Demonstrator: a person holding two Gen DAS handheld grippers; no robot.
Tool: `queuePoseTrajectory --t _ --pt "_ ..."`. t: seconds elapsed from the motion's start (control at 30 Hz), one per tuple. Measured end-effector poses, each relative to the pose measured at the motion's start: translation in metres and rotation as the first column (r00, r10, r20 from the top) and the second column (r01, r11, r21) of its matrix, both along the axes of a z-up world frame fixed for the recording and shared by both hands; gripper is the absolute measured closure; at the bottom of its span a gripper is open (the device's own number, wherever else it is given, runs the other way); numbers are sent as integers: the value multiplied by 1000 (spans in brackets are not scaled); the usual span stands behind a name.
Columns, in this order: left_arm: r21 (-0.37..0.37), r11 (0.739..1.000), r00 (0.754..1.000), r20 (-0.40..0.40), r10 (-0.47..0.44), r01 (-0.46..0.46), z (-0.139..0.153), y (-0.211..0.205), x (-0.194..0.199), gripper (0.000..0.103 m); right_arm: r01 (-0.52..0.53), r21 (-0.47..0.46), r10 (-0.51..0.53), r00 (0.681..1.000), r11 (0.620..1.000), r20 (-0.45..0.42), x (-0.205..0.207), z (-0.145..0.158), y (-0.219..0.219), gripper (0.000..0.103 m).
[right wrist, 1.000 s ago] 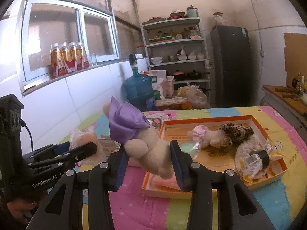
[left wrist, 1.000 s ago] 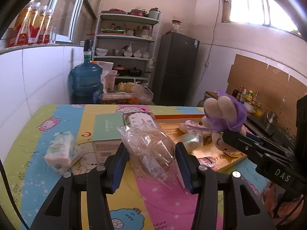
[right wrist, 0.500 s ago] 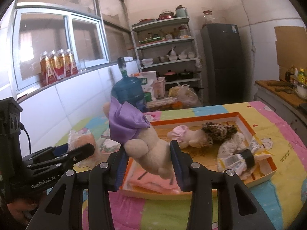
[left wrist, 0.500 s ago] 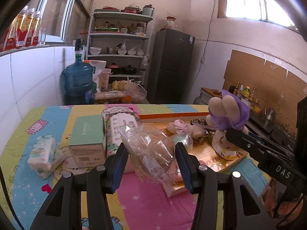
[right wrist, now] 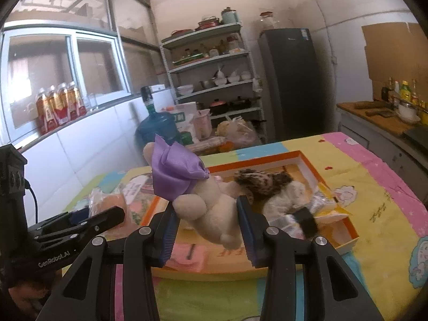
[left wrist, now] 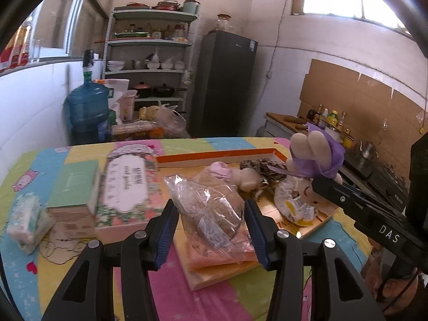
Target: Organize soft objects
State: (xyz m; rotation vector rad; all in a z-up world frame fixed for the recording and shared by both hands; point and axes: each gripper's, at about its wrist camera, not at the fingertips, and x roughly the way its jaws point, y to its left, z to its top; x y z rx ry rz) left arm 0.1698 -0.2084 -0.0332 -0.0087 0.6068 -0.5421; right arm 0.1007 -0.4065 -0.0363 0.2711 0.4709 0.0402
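Observation:
My left gripper [left wrist: 211, 230] is shut on a clear plastic bag with bread [left wrist: 211, 208], carried above the near corner of an orange-rimmed tray [left wrist: 214, 155]. My right gripper [right wrist: 207, 230] is shut on a cream plush bunny with a purple bow [right wrist: 206, 200], also over the tray [right wrist: 307, 164]. The bunny [left wrist: 315, 157] and the right gripper's arm show at the right of the left wrist view. In the tray lie a pink-capped plush [left wrist: 240, 175], a leopard-print plush [right wrist: 263, 180], a wrapped packet [left wrist: 297, 208] and a pink cloth [right wrist: 187, 259].
The table carries a colourful cartoon cloth [left wrist: 165, 297]. Left of the tray lie a floral box [left wrist: 125, 187], a green-topped box [left wrist: 73, 187] and a tissue pack [left wrist: 26, 220]. A water jug [left wrist: 87, 109], shelves [left wrist: 149, 61] and a dark fridge [left wrist: 226, 85] stand beyond the table.
Both grippers have travelled rightward with their loads, from beside the boxes to above the tray. The tray now lies directly under both of them.

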Motion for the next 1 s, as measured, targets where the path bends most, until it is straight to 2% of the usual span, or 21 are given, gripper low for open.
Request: queuePoseTrajectory --t 0.33,0.63,1.0 --pt "3 998 998 -20 -62 62 -8 -45 9 52 45 10 -44 999 999 -22 0 -11 -33 59" --pt "5 996 995 -54 -85 85 -20 -72 19 52 97 -33 -98 995 995 -32 8 -15 -49 59" --pt "23 992 988 -99 -122 125 -37 -99 31 52 98 -31 -99 995 995 -32 24 -19 -61 59"
